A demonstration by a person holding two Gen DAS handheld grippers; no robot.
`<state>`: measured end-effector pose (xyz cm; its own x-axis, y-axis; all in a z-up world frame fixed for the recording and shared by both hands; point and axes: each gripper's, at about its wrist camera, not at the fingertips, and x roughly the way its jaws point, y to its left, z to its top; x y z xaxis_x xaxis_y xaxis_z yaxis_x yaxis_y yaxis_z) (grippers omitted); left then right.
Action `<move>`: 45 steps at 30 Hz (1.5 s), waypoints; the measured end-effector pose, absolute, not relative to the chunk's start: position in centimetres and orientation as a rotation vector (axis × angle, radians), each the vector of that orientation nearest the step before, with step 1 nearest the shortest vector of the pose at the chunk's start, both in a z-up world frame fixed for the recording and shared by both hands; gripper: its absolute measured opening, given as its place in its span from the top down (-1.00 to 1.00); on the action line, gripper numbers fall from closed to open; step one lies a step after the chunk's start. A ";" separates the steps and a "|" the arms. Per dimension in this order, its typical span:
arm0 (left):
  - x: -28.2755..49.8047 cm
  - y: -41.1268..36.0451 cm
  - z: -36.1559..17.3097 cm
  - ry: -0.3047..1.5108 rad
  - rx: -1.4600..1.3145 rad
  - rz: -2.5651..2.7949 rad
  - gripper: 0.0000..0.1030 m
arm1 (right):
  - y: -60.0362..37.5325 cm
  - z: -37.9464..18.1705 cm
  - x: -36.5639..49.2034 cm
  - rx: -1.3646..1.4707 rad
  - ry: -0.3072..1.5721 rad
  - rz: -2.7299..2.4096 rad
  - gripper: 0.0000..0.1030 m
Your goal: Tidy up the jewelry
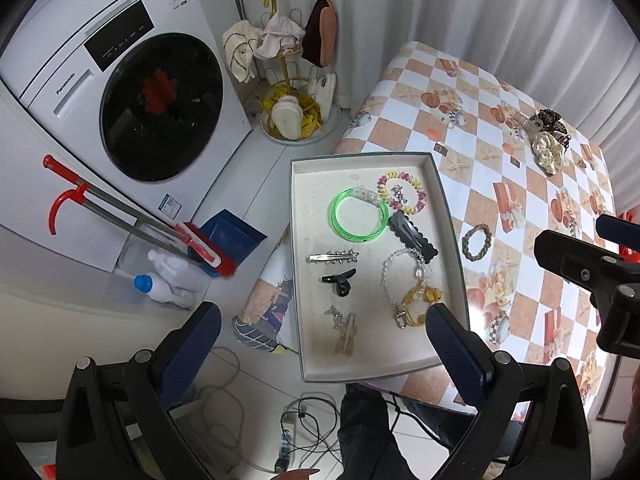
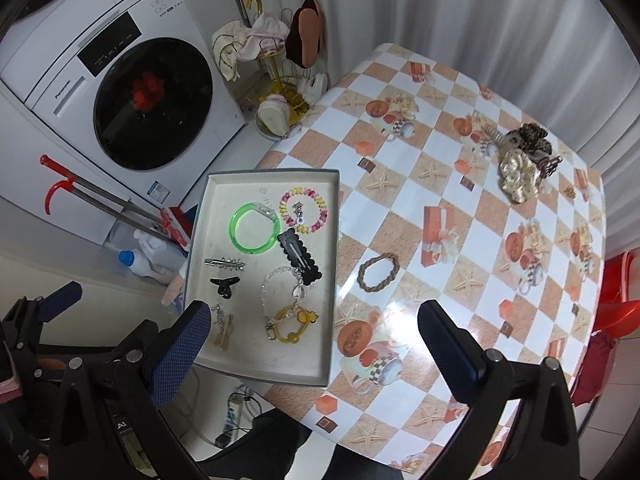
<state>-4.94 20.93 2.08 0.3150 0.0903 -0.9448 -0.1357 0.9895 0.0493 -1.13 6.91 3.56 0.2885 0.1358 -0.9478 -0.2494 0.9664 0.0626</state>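
washing machine point(image 1: 120, 92) beside table point(image 2: 440, 200), broom point(image 1: 132, 220), floor cables point(image 1: 304, 420)

Left gripper point(image 1: 324, 344): held high and pointing steeply down, jaws spread wide, nothing between the blue-padded fingers point(image 1: 192, 352). Right gripper point(image 2: 314, 344): likewise tilted steeply down, jaws at full spread, nothing between its fingers point(image 2: 448, 356). The two grippers sit side by side and apart, each visible at the edge of the other's view. A dark-clothed leg point(image 1: 368, 436) of the person shows below, between the gripper frames.
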 end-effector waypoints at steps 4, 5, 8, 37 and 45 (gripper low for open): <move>-5.0 20.9 2.6 1.232 -0.039 0.155 -1.00 | 6.9 3.9 -1.1 -0.119 1.250 0.252 -0.99; -5.0 21.0 2.7 1.231 -0.039 0.156 -1.00 | 6.9 3.9 -1.0 -0.118 1.252 0.252 -0.99; -5.0 21.0 3.0 1.227 -0.039 0.159 -1.00 | 6.9 3.9 -0.9 -0.120 1.251 0.248 -0.99; -5.3 21.0 2.5 1.239 -0.030 0.156 -1.00 | 6.8 3.5 -0.8 -0.126 1.260 0.239 -0.99; -5.3 20.9 2.5 1.241 -0.026 0.158 -1.00 | 7.1 3.6 -0.8 -0.120 1.260 0.230 -0.99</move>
<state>-5.29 20.95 2.46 0.3144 0.1056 -0.9434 -0.1338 0.9888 0.0661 -0.76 7.07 3.58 0.2866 0.1061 -0.9522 -0.2371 0.9708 0.0368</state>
